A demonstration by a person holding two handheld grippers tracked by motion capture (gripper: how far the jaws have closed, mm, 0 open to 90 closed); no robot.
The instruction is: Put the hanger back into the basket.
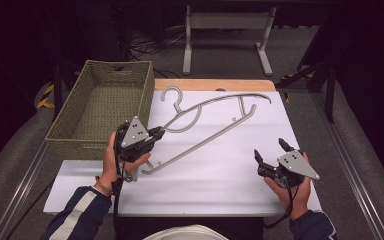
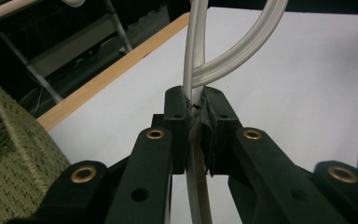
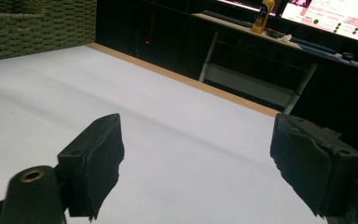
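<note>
Left gripper point(image 1: 156, 134) fingers pinching the grey hanger point(image 1: 215, 127) near its neck, hanger lying across the white counter point(image 1: 230, 175) beside the woven basket point(image 1: 100, 107), probably for lifting. Right gripper point(image 1: 271, 150) fingers spread, empty, waiting near the counter's right edge. No legible writing; distant monitor text too small.

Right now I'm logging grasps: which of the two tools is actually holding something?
The left tool, beside the green woven basket: it is clamped shut on the grey plastic hanger. The right tool stands open over bare white table.
</note>
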